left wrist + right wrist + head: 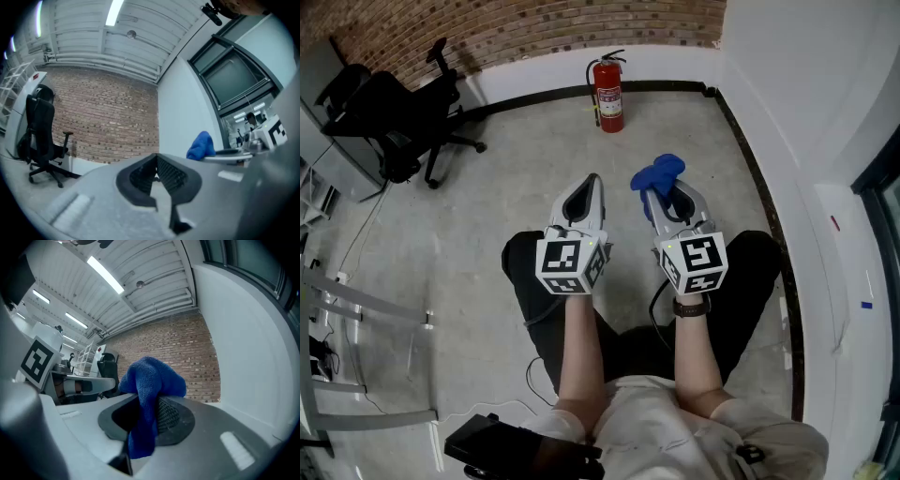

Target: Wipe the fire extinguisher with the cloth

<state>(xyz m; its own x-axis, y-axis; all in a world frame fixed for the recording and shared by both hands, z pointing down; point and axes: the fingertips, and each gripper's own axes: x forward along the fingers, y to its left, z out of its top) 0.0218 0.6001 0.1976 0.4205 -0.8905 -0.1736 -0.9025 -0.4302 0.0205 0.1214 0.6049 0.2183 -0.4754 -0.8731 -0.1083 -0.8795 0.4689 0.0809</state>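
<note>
A red fire extinguisher [608, 95] stands upright on the concrete floor against the far wall, well ahead of both grippers. My right gripper [656, 191] is shut on a blue cloth [657, 174], which bunches above the jaws and hangs down between them in the right gripper view [149, 394]. My left gripper [592, 184] is shut with nothing in it, its jaws pressed together in the left gripper view [157, 176]. The blue cloth [202, 146] also shows off to the right in that view. Neither gripper view shows the extinguisher.
A black office chair [403, 117] stands at the far left near the brick wall [534, 28]. A white wall [806, 103] and its dark skirting run along the right. Metal racking [337, 366] and cables lie at the left. My legs are below the grippers.
</note>
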